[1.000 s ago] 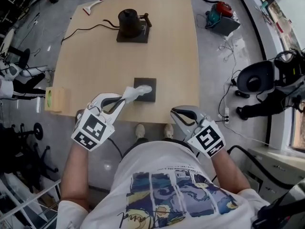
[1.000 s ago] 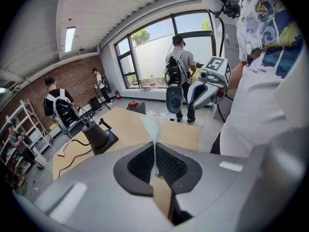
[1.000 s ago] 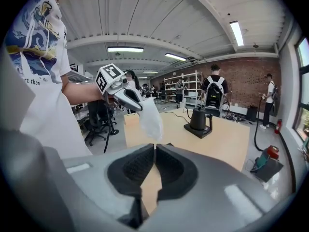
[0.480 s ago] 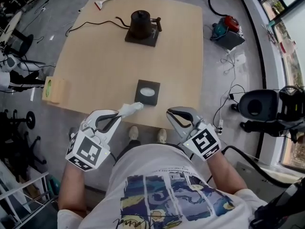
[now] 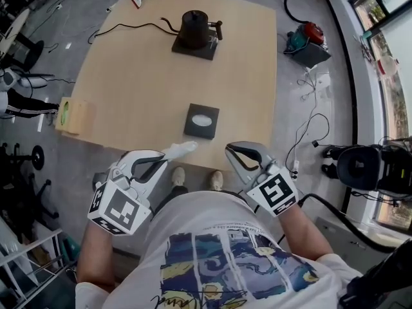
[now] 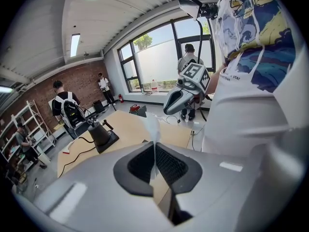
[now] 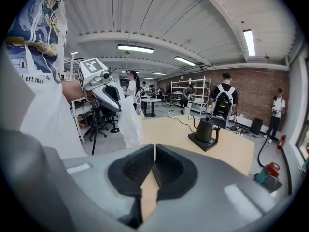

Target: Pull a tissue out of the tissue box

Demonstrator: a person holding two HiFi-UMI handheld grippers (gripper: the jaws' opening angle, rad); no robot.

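The black tissue box sits near the front edge of the wooden table, a white tissue showing in its oval opening. My left gripper is shut on a pulled-out white tissue, which hangs clear of the box over the table's front edge. In the left gripper view the tissue stands up from between the closed pads. My right gripper hovers at the table edge, right of the box, shut with nothing in it. From the right gripper view I see the left gripper with the tissue dangling.
A dark kettle on a black base stands at the table's far side with a cable trailing left. A wooden box lies off the table's left edge. Chairs, cables and bags crowd the floor at right; several people stand in the room.
Both grippers drew back toward my body. The tissue, stretched from the box one second ago, has come free and now hangs from the left gripper past the table edge.
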